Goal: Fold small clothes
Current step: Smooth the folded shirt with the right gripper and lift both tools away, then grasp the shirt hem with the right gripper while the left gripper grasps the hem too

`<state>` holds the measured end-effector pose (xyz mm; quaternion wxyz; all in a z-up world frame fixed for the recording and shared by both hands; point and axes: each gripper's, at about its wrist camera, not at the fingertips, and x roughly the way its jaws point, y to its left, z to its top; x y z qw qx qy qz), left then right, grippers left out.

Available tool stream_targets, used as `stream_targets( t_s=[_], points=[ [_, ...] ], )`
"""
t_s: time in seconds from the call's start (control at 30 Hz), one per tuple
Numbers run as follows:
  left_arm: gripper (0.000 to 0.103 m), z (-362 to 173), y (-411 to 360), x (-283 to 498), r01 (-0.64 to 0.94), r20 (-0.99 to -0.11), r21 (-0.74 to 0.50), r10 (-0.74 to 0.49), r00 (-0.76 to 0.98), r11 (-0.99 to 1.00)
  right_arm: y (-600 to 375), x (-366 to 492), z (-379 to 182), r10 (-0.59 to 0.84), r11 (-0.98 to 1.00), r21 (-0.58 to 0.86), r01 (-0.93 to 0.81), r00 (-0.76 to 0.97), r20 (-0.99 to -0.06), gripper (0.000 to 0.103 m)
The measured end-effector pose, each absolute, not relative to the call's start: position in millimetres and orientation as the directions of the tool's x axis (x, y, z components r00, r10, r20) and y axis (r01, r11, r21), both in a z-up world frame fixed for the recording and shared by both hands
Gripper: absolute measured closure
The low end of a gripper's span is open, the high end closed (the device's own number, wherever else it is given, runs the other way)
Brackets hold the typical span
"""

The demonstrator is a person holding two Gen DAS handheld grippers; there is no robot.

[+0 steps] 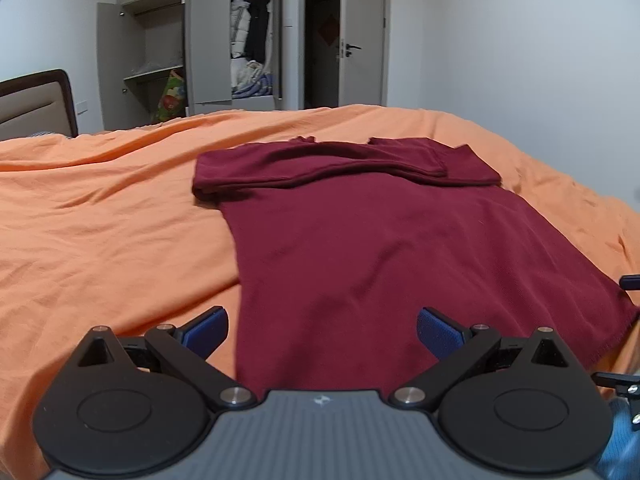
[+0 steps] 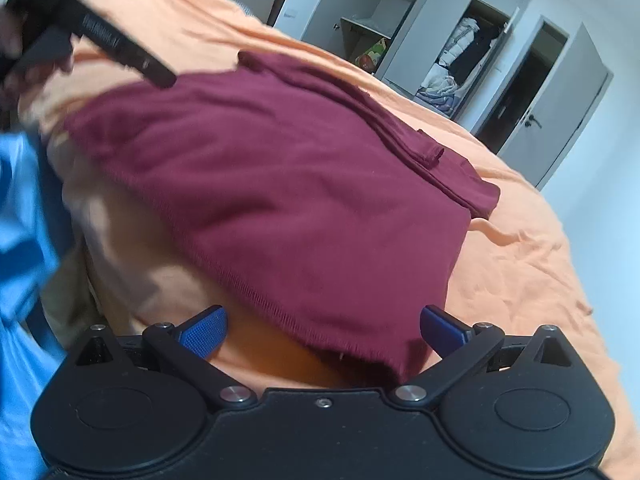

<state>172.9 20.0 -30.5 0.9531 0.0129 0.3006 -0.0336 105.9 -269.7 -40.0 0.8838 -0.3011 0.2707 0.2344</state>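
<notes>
Left wrist view: low over the near edge of the bed (image 1: 100,220), level, facing the far wardrobe (image 1: 192,44) and door (image 1: 360,36); shirt (image 1: 360,240) close ahead. Right wrist view: near the shirt's (image 2: 280,180) near right corner, tilted, facing far left across the bed (image 2: 520,260). Shared: shirt, bed, wardrobe (image 2: 420,32), door (image 2: 560,112). Left gripper's body (image 2: 100,44) crosses the right view's upper left.
</notes>
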Motion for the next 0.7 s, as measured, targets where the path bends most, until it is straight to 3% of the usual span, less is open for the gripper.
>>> stream_targets(
  t_s=[0.17,0.27,0.47,0.6,0.7],
  points=[
    [0.001,-27.3,9.7,166.3,0.109,-0.56,0.008,-0.086,0.824,0.994,-262.6,96.0,-50.6,0.195,0.695,-0.51,-0.507,0.815,-0.545,0.003],
    [0.001,-22.9,4.8,162.1,0.133,-0.543,0.009,-0.107,0.833,0.991,-258.7,92.8,-50.1,0.209,0.678,-0.539,-0.5,0.834,-0.511,0.011],
    [0.001,-15.2,3.5,147.7,0.216,-0.504,-0.078,-0.225,0.834,0.973,-246.7,83.6,-51.4,0.297,0.597,-0.553,-0.581,0.801,-0.52,0.052],
    [0.001,-14.5,-5.0,138.2,0.27,-0.482,-0.06,-0.264,0.835,0.961,-244.1,86.1,-47.4,0.328,0.613,-0.505,-0.608,0.777,-0.538,0.086],
    [0.001,-14.0,-11.3,130.3,0.343,-0.46,-0.038,-0.321,0.828,0.939,-246.7,92.3,-27.1,0.36,0.681,-0.414,-0.604,0.769,-0.529,0.091]
  ],
)
